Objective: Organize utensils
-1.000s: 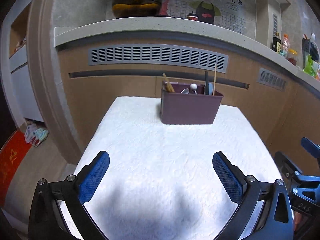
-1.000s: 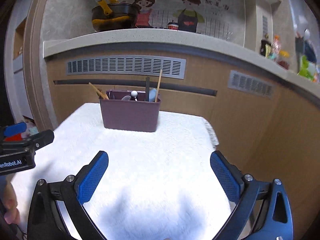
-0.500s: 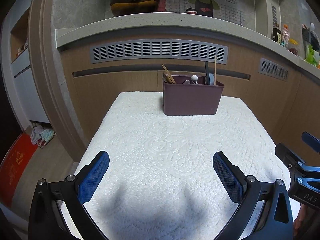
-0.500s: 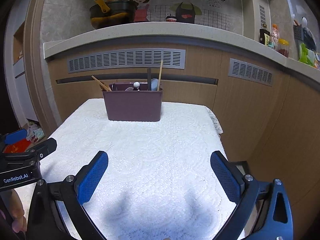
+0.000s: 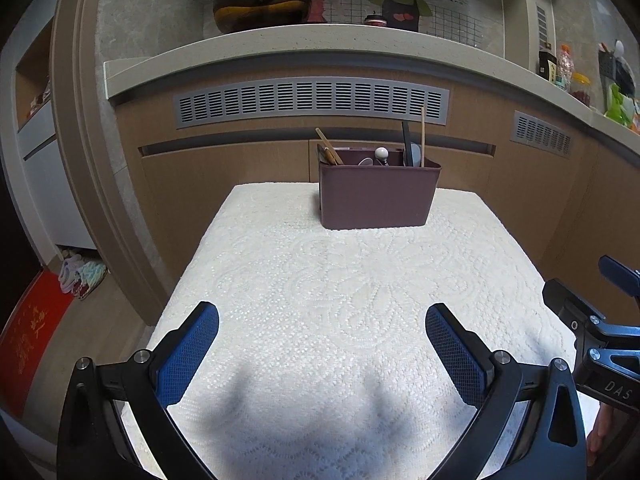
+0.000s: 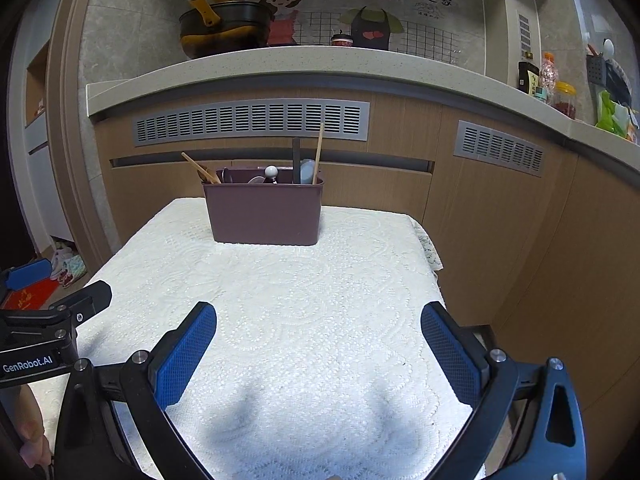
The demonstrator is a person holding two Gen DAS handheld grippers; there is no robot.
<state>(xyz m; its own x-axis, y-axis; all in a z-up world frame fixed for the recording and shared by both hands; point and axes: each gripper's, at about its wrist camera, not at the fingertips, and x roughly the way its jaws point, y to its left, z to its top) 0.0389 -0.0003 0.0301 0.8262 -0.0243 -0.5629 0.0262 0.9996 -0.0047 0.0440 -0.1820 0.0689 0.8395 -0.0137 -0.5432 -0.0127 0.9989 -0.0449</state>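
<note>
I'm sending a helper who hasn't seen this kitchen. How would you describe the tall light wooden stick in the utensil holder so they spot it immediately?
Find the table with the white lace cloth before the wooden cabinets; at its far edge stands a maroon utensil holder. At the holder's right end, one thin pale wooden stick stands nearly upright. It rises highest of all, beside a dark flat handle, unlike the slanted wooden pieces at the left end.

Both wrist cameras look forward and slightly down from the near edge of the white-clothed table (image 5: 320, 280), well back from the maroon utensil caddy (image 5: 376, 196) (image 6: 264, 212) both share, the left view set further left than the right.
</note>
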